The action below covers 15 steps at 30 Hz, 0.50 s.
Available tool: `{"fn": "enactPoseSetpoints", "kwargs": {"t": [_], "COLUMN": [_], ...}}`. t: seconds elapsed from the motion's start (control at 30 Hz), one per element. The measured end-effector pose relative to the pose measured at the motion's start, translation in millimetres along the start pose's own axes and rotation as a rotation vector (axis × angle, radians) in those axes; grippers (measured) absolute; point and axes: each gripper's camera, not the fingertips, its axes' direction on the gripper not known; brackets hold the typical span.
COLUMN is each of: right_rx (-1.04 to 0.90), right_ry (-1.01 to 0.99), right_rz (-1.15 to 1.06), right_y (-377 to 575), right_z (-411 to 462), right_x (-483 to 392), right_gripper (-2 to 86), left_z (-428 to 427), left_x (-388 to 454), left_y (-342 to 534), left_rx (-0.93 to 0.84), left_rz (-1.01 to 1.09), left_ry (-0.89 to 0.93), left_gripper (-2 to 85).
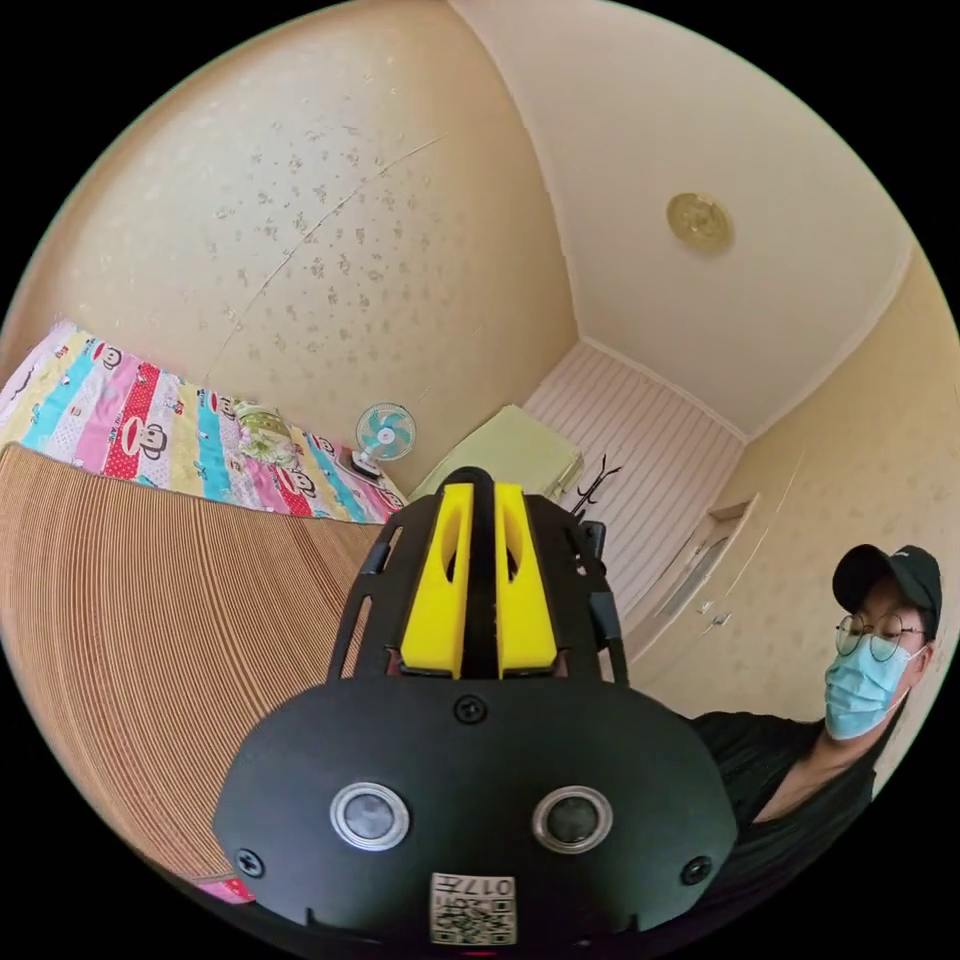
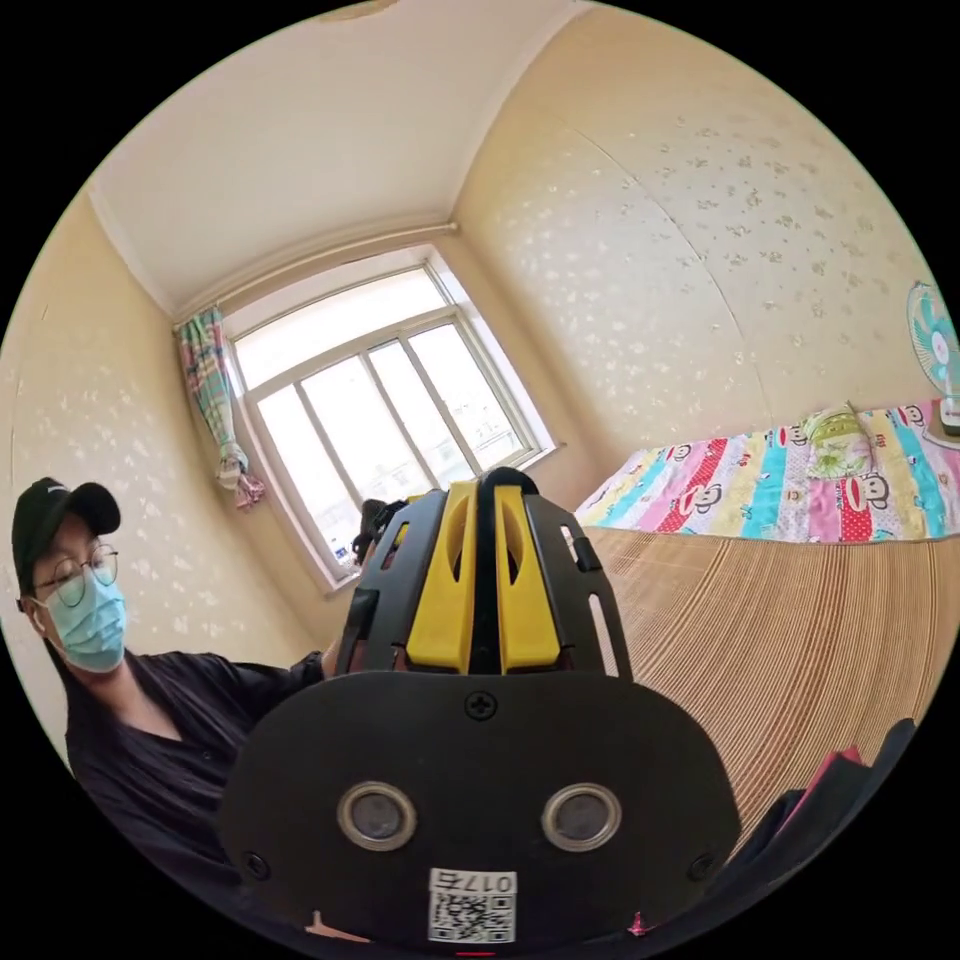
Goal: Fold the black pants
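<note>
Starting on our left, the left gripper [image 1: 480,495] points up toward the wall and ceiling, its yellow jaws drawn together with only a thin slit between them and nothing held. At about nine o'clock of the left gripper view lies the woven mat [image 1: 150,620], with the striped cartoon sheet [image 1: 150,420] and a small fan [image 1: 385,435] beyond it. A person [image 1: 800,760] in dark clothes sits at four o'clock.

Moving right, the right gripper [image 2: 487,495] is likewise closed on nothing, aimed at the window [image 2: 380,400]. At five o'clock of the right gripper view a dark fold of cloth, which we take for the black pants [image 2: 820,810], lies at the mat's [image 2: 780,640] edge.

Folding looks not yet begun. We judge both grippers should tip down toward the cloth, open, and take the waistband corners evenly.
</note>
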Motion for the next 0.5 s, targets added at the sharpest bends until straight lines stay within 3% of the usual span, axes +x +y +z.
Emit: {"fn": "enactPoseSetpoints", "kwargs": {"t": [0.13,0.2,0.3,0.37,0.43,0.5], "right_rx": [-0.090,-0.175,-0.402,-0.655,-0.761,-0.711], "right_ry": [0.171,0.237,0.316,0.322,0.326,0.345], "right_rz": [0.010,0.029,0.170,0.302,0.388,0.451], "right_y": [23,67,182,285,333,341], "right_z": [27,38,57,68,61,43], "right_x": [24,36,71,97,105,107], "right_gripper": [1.9,1.9,2.0,2.1,2.7,5.0], "left_z": [25,42,62,67,64,45], "left_x": [-30,-61,-110,-135,-151,-160], "left_y": [11,61,167,236,293,342], "left_rx": [-0.110,-0.241,-0.477,-0.610,-0.707,-0.719], "left_rz": [0.024,-0.002,-0.093,-0.176,-0.266,-0.395], "left_ry": [-0.151,-0.242,-0.346,-0.388,-0.330,-0.257], "left_gripper": [4.6,4.7,3.5,2.0,3.6,5.9]}}
